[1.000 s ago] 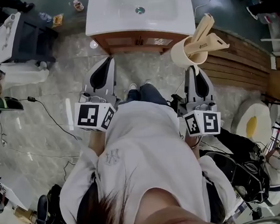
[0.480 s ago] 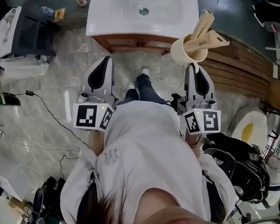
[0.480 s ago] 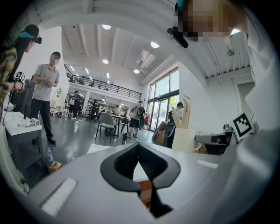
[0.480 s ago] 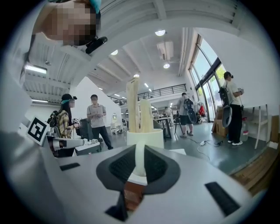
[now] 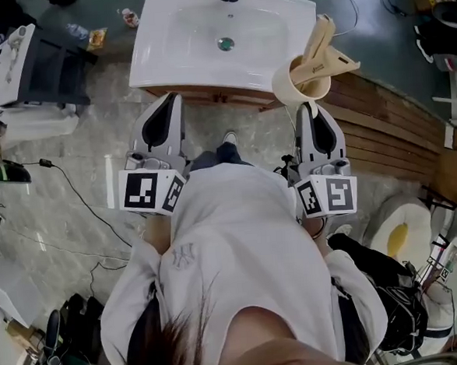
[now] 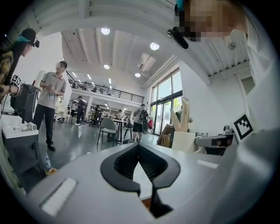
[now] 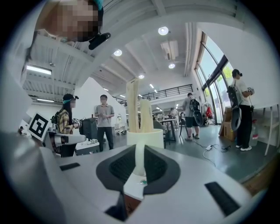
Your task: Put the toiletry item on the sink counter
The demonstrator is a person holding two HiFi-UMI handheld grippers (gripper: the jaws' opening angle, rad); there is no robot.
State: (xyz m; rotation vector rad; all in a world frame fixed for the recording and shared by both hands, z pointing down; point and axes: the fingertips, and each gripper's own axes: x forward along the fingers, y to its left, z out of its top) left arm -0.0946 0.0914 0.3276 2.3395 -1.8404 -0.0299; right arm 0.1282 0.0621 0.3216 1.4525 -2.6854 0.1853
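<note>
One cream cup [image 5: 316, 92], smooth and round, is pinched by its side between the pads of the right claw [image 5: 307, 107], which is closed on it. It is held in the air at the front right corner of the sink counter [image 5: 152, 66]. Several flat cream pieces [image 5: 320, 45] stick up out of it, and one bears small dark print too fine to read. The counter is glossy white with rounded corners, an oval basin, a metal drain [image 5: 225, 43] and bare flat margins on both sides, and it sits on a wooden cabinet [image 5: 207, 96]. The left claw [image 5: 174, 99] is beside the front edge with its tips together and nothing between them. Both claws carry cubes with black-and-white square markers [image 5: 151, 191]. Grey marbled floor [image 5: 93, 148] lies at the left and wooden slats [image 5: 388, 120] at the right.
</note>
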